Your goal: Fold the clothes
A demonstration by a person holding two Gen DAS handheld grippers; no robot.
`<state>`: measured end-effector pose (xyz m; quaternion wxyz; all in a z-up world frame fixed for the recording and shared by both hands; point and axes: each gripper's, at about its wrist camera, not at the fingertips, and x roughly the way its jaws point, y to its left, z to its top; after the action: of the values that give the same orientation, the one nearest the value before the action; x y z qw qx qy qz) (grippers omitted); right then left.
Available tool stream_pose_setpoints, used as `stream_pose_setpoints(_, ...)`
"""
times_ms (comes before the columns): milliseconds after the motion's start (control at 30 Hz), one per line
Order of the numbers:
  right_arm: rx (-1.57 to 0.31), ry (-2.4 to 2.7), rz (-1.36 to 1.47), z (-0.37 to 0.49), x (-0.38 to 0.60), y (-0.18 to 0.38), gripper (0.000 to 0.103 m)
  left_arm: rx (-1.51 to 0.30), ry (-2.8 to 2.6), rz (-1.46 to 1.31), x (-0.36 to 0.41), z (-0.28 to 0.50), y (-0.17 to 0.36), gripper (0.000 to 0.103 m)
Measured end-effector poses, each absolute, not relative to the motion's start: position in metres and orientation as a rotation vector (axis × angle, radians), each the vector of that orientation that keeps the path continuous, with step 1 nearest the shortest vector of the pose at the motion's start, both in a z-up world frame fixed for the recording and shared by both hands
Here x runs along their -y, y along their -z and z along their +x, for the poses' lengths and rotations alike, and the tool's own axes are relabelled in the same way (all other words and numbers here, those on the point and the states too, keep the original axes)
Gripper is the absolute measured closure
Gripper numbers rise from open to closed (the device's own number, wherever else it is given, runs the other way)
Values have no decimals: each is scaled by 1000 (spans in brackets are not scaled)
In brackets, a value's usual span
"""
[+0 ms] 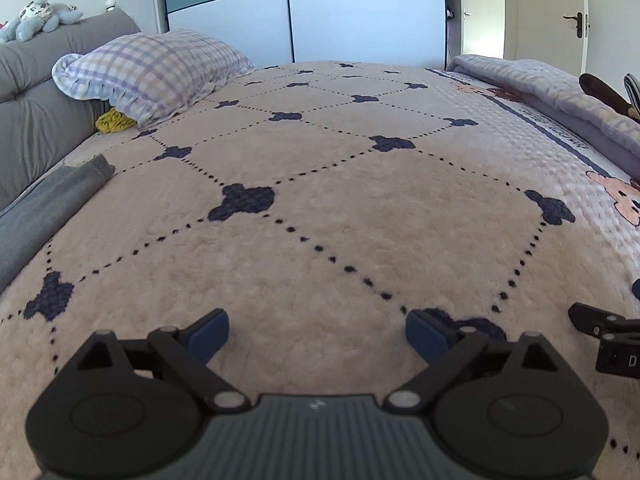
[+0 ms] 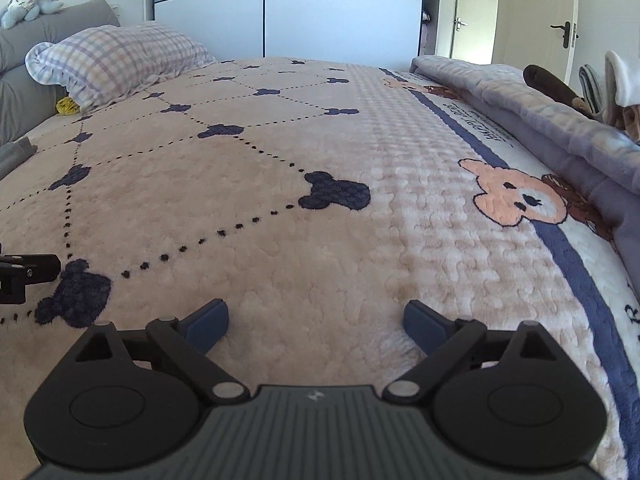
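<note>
Both the left gripper (image 1: pixel 318 334) and the right gripper (image 2: pixel 316 326) hang with jaws spread wide and empty, low over the pink blanket (image 1: pixel 320 220). No folding is under way, by my reckoning. The only garment I can make out is a grey one (image 1: pixel 48 204), far left; reaching it comes next.

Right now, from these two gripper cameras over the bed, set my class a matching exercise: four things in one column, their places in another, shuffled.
Things:
1. checked pillow
2. grey garment
3. soft toy
4. folded grey blanket

Places:
A. on top of the grey headboard
B. along the bed's right edge
C. at the bed's left edge, near the camera
D. far left, against the headboard

Pairs: 1-D, 2-C, 3-A, 4-B
</note>
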<state>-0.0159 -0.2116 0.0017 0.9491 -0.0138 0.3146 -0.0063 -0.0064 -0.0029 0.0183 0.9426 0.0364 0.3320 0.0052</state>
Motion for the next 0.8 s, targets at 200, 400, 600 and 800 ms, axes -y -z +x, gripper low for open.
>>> stream_pose_setpoints(200, -621, 25, -48, -15, 206, 1, 2, -626, -30, 83, 12, -10, -6, 0)
stream_pose_setpoints(400, -606, 30, -37, -18, 208, 2, 0, -629, -11, 19, 4, -10, -4, 0)
stream_pose_setpoints(600, -604, 20, -8, -21, 212, 3, 0, -629, -13, 24, 5, -9, -3, 0)
stream_pose_setpoints(800, -615, 18, -1, -19, 212, 4, 0, -627, -9, 13, 3, -9, -3, 0)
